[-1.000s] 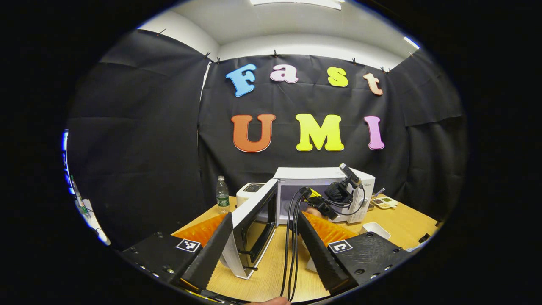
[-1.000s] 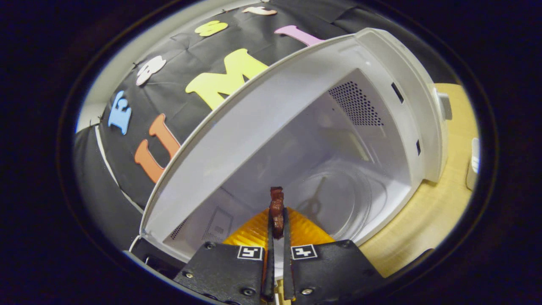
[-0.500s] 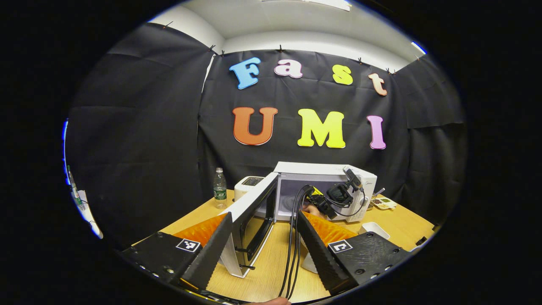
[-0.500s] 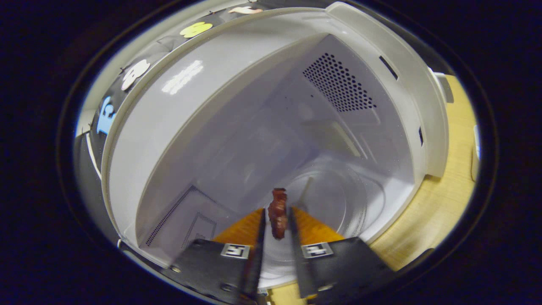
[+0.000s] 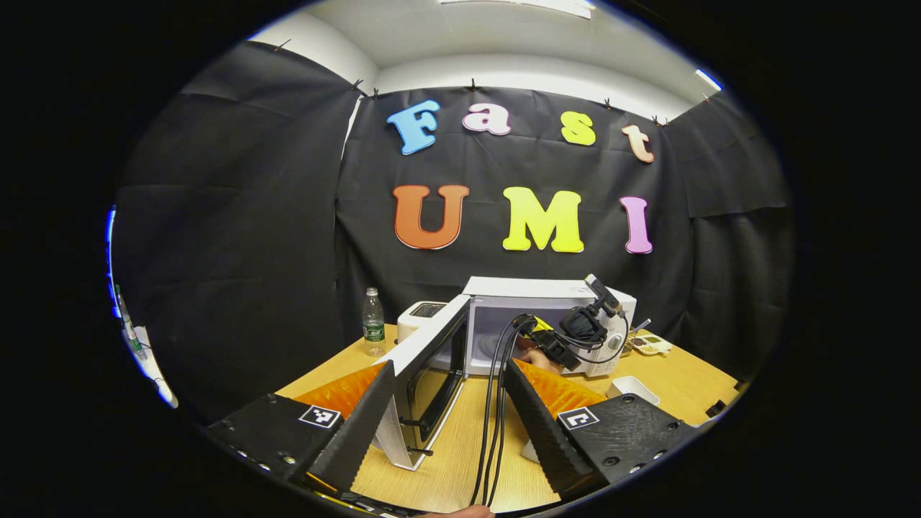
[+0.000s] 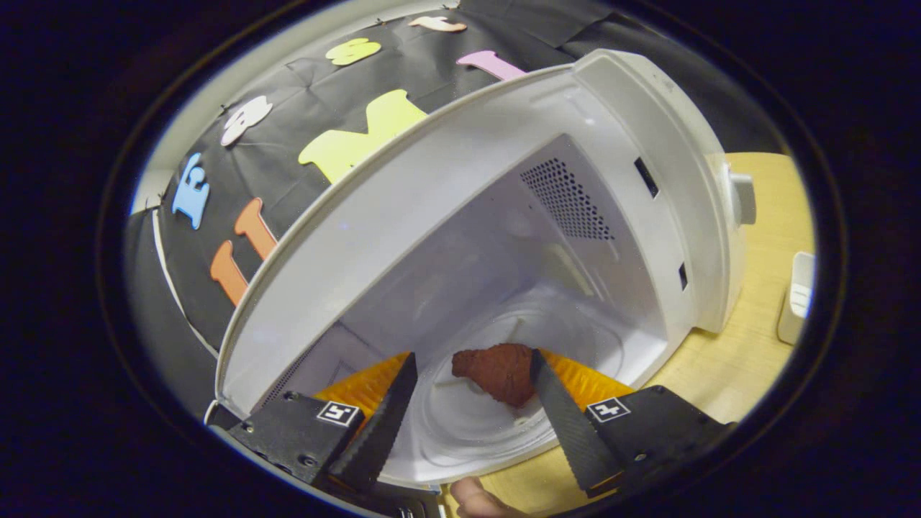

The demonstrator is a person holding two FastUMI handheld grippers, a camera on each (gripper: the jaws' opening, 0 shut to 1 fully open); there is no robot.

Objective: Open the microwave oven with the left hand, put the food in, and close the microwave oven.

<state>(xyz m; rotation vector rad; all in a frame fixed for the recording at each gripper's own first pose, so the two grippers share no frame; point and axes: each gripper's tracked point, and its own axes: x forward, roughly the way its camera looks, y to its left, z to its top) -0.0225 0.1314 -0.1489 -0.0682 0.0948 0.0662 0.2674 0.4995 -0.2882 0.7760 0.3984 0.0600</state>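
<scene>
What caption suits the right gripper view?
Open claw over the food on the microwave plate.

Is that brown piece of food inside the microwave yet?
Inside. The food lies on the microwave turntable, between the open right gripper fingers.

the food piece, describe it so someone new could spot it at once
Find the white microwave oven with its door open. On the turntable inside lies the food piece, between the open right gripper's fingers: a dark reddish-brown lump, the only dark thing there.
</scene>
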